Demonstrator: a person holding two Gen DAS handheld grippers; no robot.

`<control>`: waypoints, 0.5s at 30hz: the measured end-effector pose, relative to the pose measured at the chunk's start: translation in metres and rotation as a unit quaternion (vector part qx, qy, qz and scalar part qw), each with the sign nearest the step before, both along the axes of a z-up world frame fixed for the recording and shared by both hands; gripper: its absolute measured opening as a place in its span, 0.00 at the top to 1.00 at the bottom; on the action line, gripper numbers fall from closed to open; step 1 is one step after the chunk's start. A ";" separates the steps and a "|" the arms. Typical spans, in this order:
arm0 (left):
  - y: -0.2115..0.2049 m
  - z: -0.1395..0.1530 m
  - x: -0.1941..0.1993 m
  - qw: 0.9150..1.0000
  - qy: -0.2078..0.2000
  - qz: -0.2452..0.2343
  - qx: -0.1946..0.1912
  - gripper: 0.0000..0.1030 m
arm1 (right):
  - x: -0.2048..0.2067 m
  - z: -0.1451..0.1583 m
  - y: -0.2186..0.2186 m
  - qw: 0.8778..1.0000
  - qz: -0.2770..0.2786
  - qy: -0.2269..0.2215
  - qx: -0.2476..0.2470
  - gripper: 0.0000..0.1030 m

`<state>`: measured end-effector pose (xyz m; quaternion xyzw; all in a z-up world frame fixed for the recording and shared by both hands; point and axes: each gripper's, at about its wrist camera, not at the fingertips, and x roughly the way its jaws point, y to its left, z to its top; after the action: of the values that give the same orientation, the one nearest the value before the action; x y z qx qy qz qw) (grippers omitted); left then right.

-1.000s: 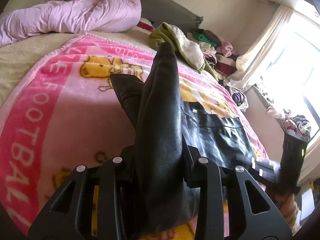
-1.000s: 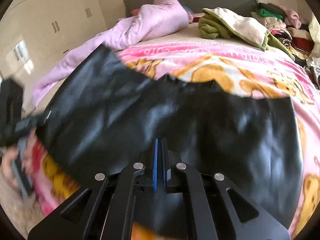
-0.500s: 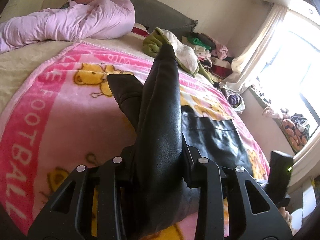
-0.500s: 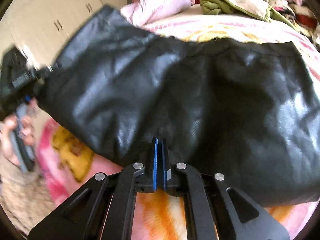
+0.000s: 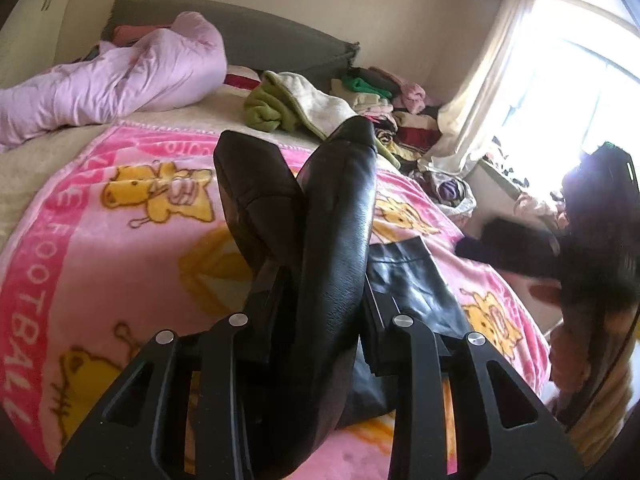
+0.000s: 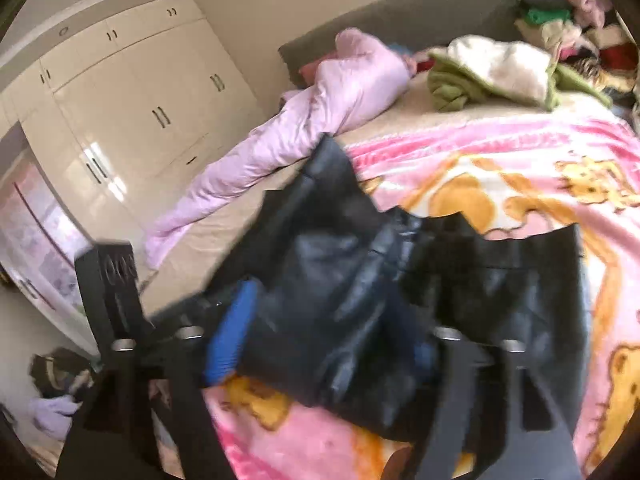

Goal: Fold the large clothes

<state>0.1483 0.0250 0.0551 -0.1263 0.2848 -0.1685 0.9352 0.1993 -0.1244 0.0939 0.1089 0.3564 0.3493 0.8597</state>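
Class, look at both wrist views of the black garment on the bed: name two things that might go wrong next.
1. The right gripper is opening with the black garment still between its fingers, so that side may drop crumpled onto the pink blanket.
2. Only the left gripper grips a bunched fold; it might slip.

Glossy black leather garment [image 5: 336, 216] on fleecy blanket [image 5: 120, 248]

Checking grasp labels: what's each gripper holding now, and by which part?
Left gripper clamps a bunched fold of the black leather garment. Right gripper is opening, holding nothing.
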 end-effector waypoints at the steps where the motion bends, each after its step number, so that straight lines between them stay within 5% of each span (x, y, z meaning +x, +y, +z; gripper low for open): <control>1: -0.005 0.000 -0.001 1.000 0.001 -0.002 0.002 0.77 | 0.003 -0.001 0.008 1.000 0.002 0.008 -0.009 0.24; 12: -0.036 -0.002 -0.010 0.999 -0.005 -0.020 0.041 0.77 | 0.046 -0.022 0.075 0.992 0.015 0.074 -0.101 0.21; 15: -0.038 -0.001 -0.010 0.999 -0.005 -0.016 0.049 0.77 | 0.050 -0.026 0.080 0.991 0.011 0.073 -0.116 0.31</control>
<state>0.1379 -0.0135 0.0542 -0.0747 0.2896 -0.1697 0.9390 0.2492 -0.0440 0.0675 0.0297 0.4570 0.3066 0.8344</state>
